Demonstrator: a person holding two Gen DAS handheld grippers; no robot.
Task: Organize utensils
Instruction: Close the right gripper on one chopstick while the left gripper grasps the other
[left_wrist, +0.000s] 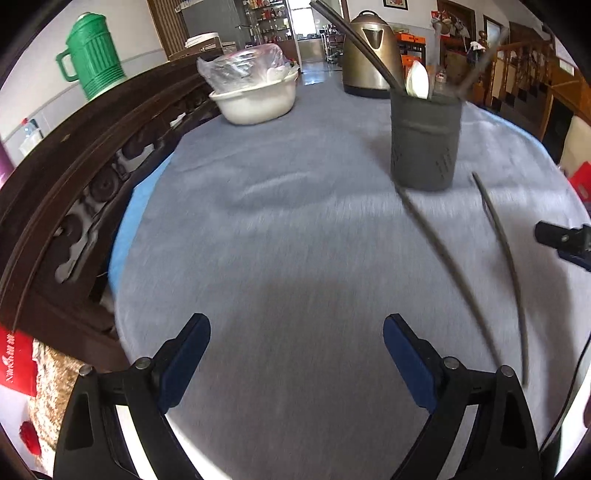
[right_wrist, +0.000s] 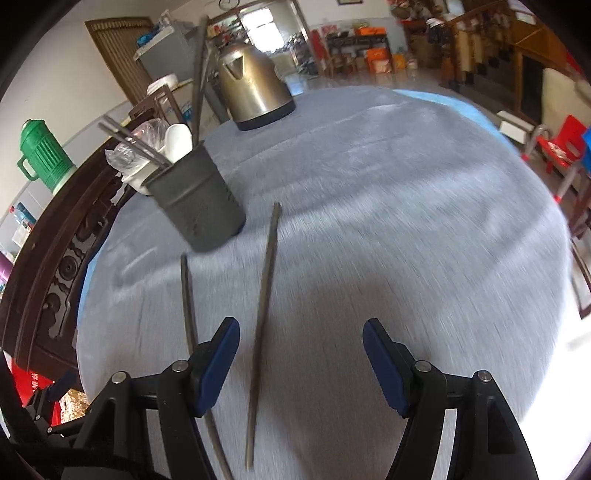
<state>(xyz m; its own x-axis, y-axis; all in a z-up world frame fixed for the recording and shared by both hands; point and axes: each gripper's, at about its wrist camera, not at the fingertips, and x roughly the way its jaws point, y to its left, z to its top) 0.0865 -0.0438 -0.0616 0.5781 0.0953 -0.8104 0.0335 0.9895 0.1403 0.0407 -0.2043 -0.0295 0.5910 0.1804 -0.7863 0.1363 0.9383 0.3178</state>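
Note:
A dark grey utensil holder (left_wrist: 425, 140) (right_wrist: 199, 199) stands on the grey tablecloth, with a white spoon (left_wrist: 417, 79) (right_wrist: 178, 142) and dark chopsticks in it. Two loose dark chopsticks lie on the cloth in front of it: one chopstick (left_wrist: 450, 266) (right_wrist: 188, 299) and a second chopstick (left_wrist: 506, 258) (right_wrist: 264, 306). My left gripper (left_wrist: 295, 345) is open over bare cloth, left of both sticks. My right gripper (right_wrist: 301, 349) is open; the second chopstick runs between its fingers, nearer the left one, untouched. The first passes under the left finger. The right gripper's tip (left_wrist: 565, 238) shows at the edge of the left wrist view.
A metal kettle (left_wrist: 371, 55) (right_wrist: 253, 90) stands at the far side of the table. A white bowl (left_wrist: 255, 98) with a plastic bag in it sits at the far left. A green jug (left_wrist: 92, 55) (right_wrist: 40, 158) and a carved dark wooden chair back (left_wrist: 74, 177) lie beyond the left edge.

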